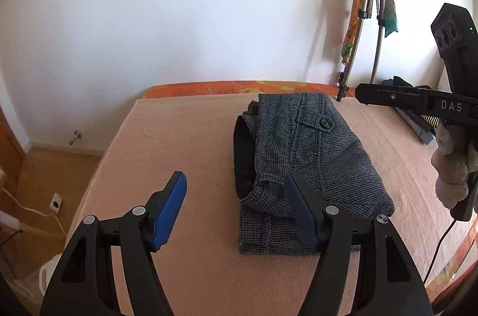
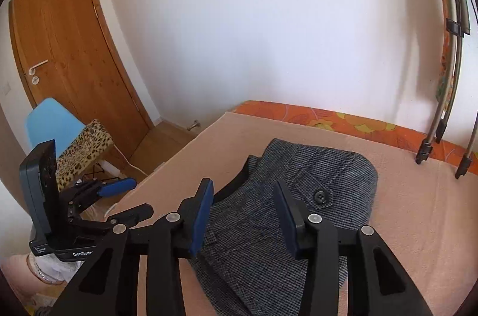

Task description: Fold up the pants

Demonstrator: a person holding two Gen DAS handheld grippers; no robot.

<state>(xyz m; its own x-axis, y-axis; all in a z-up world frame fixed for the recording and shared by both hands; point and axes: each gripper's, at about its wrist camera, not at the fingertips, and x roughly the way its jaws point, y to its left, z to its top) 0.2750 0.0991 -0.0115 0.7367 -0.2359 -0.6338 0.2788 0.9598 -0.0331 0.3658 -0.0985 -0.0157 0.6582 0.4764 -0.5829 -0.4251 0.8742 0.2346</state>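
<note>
Grey checked pants [image 1: 310,160] lie folded into a compact stack on the peach bed cover [image 1: 179,142], a buttoned pocket flap on top. My left gripper [image 1: 236,208] is open and empty, raised above the pants' near left corner. My right gripper [image 2: 243,214] is open and empty, raised over the pants [image 2: 298,208]. The right gripper also shows at the right edge of the left wrist view [image 1: 418,100], and the left gripper shows at the left of the right wrist view [image 2: 125,198].
An orange flowered mattress edge [image 1: 239,87] runs along the white wall. A folded metal frame [image 1: 367,17] with cloth leans on the wall at back right. More clothes [image 1: 418,121] lie at the right. A wooden door [image 2: 68,47], blue chair [image 2: 50,121] and leopard stool [image 2: 83,151] stand left of the bed.
</note>
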